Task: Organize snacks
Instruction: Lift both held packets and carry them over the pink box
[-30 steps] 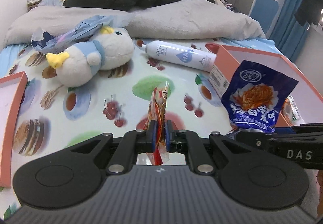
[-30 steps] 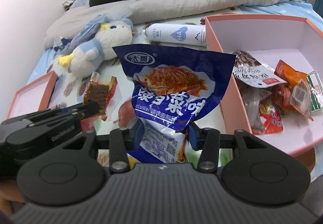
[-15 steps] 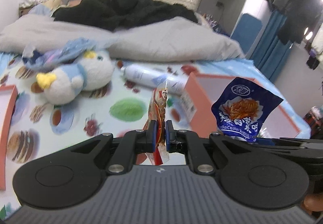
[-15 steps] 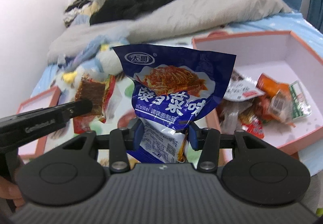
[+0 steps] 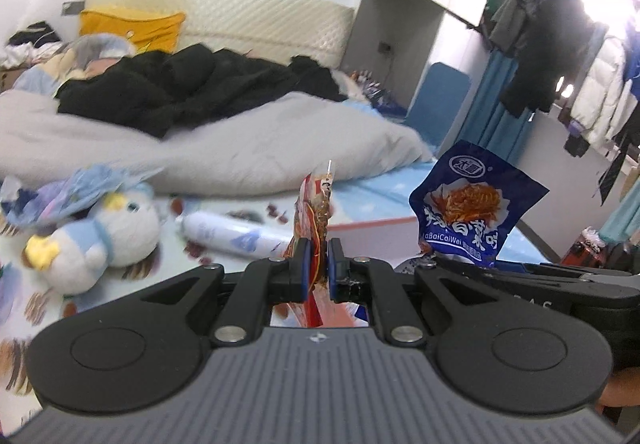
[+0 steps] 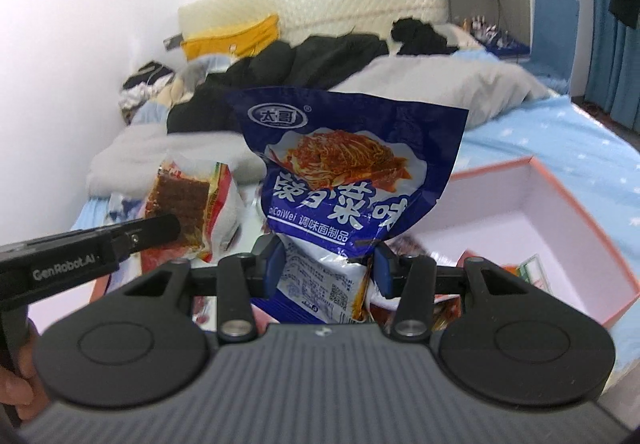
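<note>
At inspection, the left gripper (image 5: 318,264) was clamped on a red snack sachet (image 5: 314,212), and the right gripper (image 6: 326,270) gripped a blue snack packet (image 6: 340,172). Both were aloft, unboxed. The pink box (image 6: 560,212), at right, apparently already held several snacks.

I see a dark blue packet (image 6: 344,180) with white letters and an orange-red food picture, a red and clear packet (image 5: 314,212), a pink box (image 6: 576,204) that is white inside, and a grey quilt (image 5: 224,148).
</note>
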The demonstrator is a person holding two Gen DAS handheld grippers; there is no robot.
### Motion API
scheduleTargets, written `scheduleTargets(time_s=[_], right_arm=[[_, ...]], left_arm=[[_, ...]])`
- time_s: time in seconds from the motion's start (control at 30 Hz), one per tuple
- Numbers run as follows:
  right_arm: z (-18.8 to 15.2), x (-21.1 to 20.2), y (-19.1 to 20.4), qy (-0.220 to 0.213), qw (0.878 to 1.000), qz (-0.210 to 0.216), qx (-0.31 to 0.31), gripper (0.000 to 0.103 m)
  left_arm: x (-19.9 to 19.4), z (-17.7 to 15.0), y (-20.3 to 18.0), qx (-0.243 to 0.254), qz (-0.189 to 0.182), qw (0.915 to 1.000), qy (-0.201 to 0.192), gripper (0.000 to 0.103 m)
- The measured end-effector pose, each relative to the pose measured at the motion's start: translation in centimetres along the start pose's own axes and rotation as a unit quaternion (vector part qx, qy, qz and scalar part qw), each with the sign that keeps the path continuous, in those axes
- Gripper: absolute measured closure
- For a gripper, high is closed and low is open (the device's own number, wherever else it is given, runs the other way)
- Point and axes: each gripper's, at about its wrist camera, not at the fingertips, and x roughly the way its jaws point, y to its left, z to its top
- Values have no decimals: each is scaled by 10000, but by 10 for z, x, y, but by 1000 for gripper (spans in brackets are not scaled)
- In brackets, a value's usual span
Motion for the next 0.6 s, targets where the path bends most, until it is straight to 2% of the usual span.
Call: scheduleTargets(time_s=[0.23,0.6], right_arm=[[23,-6,-29,-299,9994,-189,60,54],[27,26,-86,-172,9983,-504,255,54]], left_arm=[[16,22,-36,154,-306,9994,-46,93],[96,26,-86,305,-618,9966,461,93]])
